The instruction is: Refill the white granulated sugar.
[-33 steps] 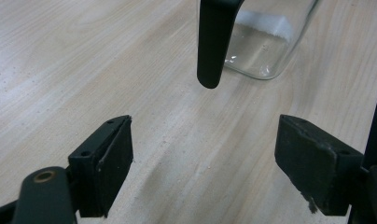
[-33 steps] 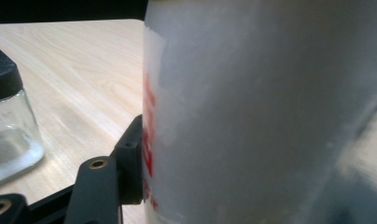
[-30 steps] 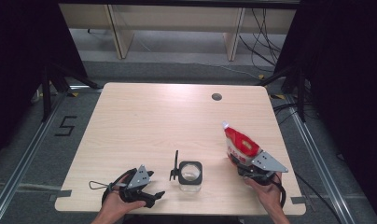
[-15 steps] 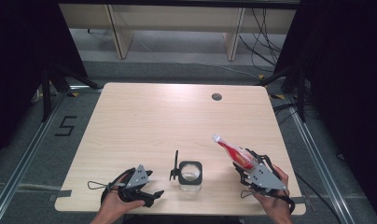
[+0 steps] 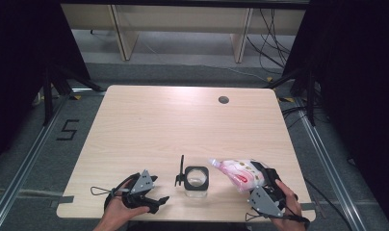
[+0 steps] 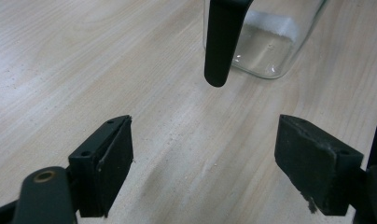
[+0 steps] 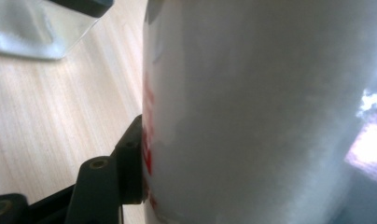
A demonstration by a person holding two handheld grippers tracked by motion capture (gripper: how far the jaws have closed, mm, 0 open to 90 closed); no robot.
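Note:
A square glass jar [image 5: 196, 179] with a black rim stands near the table's front edge, and a black handle [image 5: 181, 171] sticks out on its left. My right gripper [image 5: 256, 179] is shut on a white and red pouch [image 5: 237, 172]. The pouch lies tilted, with its narrow end pointing left at the jar. In the right gripper view the pouch [image 7: 261, 112] is very close, with one black finger [image 7: 130, 163] pressed against its side. My left gripper [image 5: 156, 197] rests open on the table left of the jar. Its jaws [image 6: 203, 158] frame bare wood below the handle [image 6: 221, 42] and the jar [image 6: 270, 42].
The wooden table [image 5: 173, 125] has a round cable hole [image 5: 224, 100] at the back right. Dark frames and cables stand on the floor around it. A floor mark "5" [image 5: 67, 130] lies to the left.
My right gripper has carried the pouch left and towards the front edge, tipping it from nearly upright to lying over with its tip near the jar. The left gripper has stayed put.

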